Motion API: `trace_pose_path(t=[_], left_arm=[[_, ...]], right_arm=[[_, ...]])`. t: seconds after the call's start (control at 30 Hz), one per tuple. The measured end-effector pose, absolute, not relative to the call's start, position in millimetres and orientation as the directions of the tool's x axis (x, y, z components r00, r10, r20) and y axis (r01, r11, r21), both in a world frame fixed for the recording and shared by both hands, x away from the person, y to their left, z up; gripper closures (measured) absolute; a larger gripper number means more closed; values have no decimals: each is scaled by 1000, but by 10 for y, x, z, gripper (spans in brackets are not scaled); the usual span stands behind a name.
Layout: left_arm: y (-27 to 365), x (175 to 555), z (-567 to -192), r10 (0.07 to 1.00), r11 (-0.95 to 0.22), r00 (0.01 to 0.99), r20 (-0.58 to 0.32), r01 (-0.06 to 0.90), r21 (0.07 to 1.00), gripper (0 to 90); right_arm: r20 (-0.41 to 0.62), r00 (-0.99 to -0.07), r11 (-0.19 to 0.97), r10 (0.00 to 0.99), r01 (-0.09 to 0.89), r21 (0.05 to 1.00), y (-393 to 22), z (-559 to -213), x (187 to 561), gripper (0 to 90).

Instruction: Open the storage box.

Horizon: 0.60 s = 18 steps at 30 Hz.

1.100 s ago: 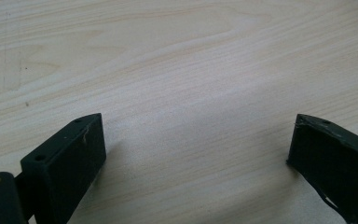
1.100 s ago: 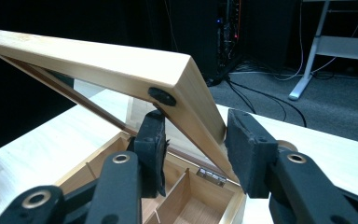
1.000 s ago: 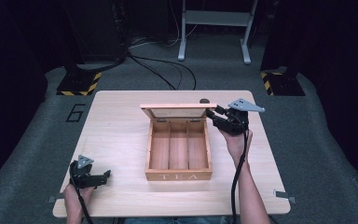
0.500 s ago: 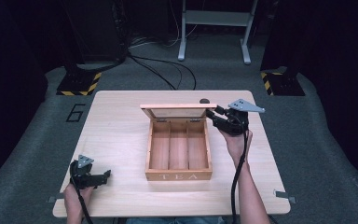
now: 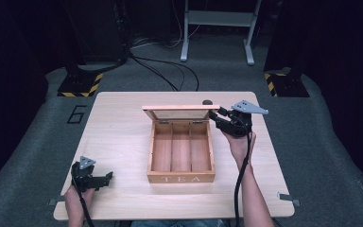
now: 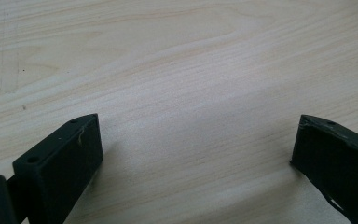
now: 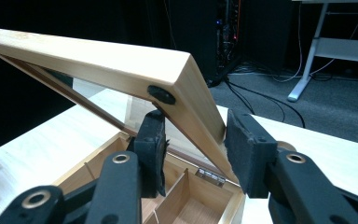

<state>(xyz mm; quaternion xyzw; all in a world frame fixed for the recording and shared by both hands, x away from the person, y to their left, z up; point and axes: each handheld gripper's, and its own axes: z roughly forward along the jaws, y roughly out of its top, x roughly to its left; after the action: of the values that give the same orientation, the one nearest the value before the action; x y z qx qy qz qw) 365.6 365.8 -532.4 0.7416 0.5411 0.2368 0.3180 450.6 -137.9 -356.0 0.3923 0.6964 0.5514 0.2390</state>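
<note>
A wooden box marked TEA [image 5: 181,178] stands mid-table with three bare compartments. Its glass-paned lid [image 5: 175,114] is raised and leans back. My right gripper [image 5: 214,116] comes in from the right and holds the lid's right corner. In the right gripper view the lid's frame [image 7: 98,58] runs between the pads, one pad [image 7: 151,149] on its inner face and the other on its outer face; the right gripper [image 7: 193,149] is shut on it. My left gripper [image 5: 108,178] rests at the table's front left corner. It stands open [image 6: 196,140] over bare wood, well apart from the box.
The light wooden table [image 5: 123,123] has a small dark round spot [image 5: 207,102] near its far edge behind the lid. On the floor beyond are black stands with striped bases [image 5: 79,85], cables and a white frame [image 5: 217,28].
</note>
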Motion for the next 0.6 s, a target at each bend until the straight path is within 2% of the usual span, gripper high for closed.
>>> trace_pose_path(t=[0.6], left_arm=[[3658, 3658, -5324, 953, -212, 303, 6, 653, 727, 15]], right_arm=[[93, -585, 97, 806, 285, 954, -1387, -3561, 4497, 583]])
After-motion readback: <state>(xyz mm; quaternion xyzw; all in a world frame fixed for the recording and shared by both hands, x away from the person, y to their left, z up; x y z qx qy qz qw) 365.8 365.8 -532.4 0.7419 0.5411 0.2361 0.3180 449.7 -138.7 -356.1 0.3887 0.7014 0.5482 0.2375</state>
